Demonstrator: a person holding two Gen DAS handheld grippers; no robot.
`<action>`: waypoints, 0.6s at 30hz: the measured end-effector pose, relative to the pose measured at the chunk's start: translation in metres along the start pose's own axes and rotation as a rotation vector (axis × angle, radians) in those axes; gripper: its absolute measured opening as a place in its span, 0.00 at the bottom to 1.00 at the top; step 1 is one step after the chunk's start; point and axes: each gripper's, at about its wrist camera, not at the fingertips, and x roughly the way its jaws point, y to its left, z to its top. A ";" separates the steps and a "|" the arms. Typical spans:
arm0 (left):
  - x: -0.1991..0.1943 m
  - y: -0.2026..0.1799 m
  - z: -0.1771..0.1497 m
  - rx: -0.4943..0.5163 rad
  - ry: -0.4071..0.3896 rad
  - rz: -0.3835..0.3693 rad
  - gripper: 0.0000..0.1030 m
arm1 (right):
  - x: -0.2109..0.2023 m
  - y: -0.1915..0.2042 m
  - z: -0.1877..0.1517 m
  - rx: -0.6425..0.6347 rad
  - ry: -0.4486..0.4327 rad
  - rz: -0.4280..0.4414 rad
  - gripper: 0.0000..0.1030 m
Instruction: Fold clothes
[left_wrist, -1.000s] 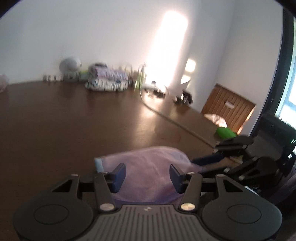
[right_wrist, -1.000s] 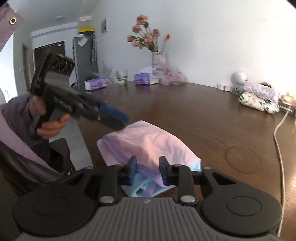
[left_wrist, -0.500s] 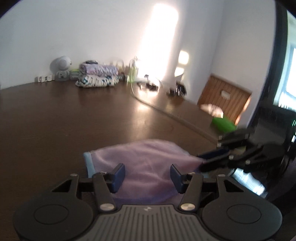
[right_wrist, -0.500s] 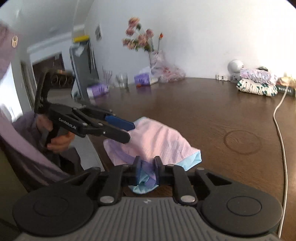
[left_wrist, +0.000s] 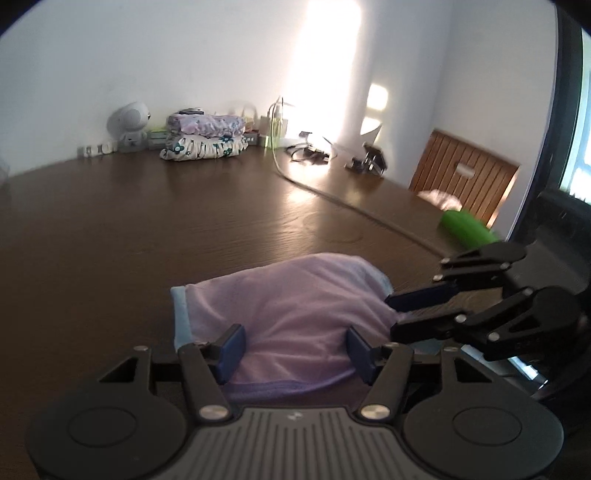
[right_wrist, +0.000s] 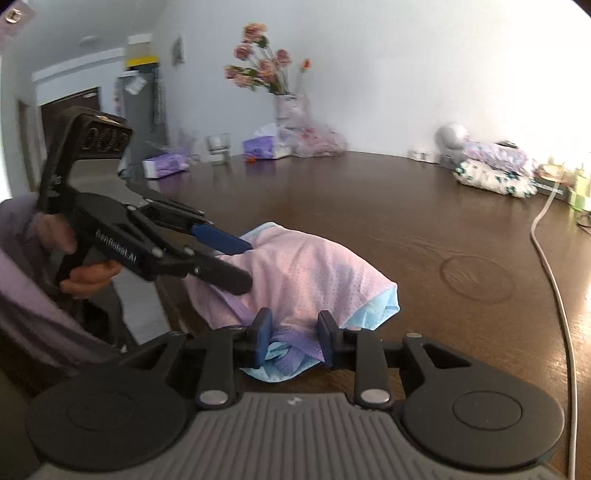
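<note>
A folded lilac garment (left_wrist: 295, 295) with a light-blue lining lies near the front edge of the dark wooden table (left_wrist: 147, 221). In the left wrist view my left gripper (left_wrist: 295, 349) straddles the garment's near side. Its jaws are opening and the pads stand clear of the cloth. In the right wrist view the same gripper (right_wrist: 242, 262) comes in from the left, held by a hand (right_wrist: 88, 273). My right gripper (right_wrist: 294, 334) has a bunched blue and purple edge of the garment (right_wrist: 314, 269) between its jaws, which are opening. It also shows at the garment's right end (left_wrist: 402, 312).
A stack of folded clothes (left_wrist: 205, 138) sits at the table's far edge beside a white round toy (left_wrist: 127, 122). A white cable (right_wrist: 554, 280) runs along the right side. A vase of flowers (right_wrist: 288, 107), tissue boxes and a glass (right_wrist: 218, 147) stand at the far left. A green object (left_wrist: 465, 225) lies off the table's right edge.
The right gripper pinched the garment's blue edge half a second ago and has since widened. The left gripper sank closer to the garment and its jaws spread wider.
</note>
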 end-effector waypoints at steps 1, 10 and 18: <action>0.003 -0.001 0.002 0.008 0.011 0.015 0.59 | 0.002 0.004 0.000 -0.003 -0.003 -0.022 0.26; 0.036 -0.001 0.038 0.209 0.065 0.077 0.65 | 0.020 0.009 0.016 0.112 0.014 -0.136 0.27; 0.000 0.028 0.059 -0.072 -0.184 0.126 0.65 | -0.009 -0.008 0.009 0.146 -0.142 -0.011 0.39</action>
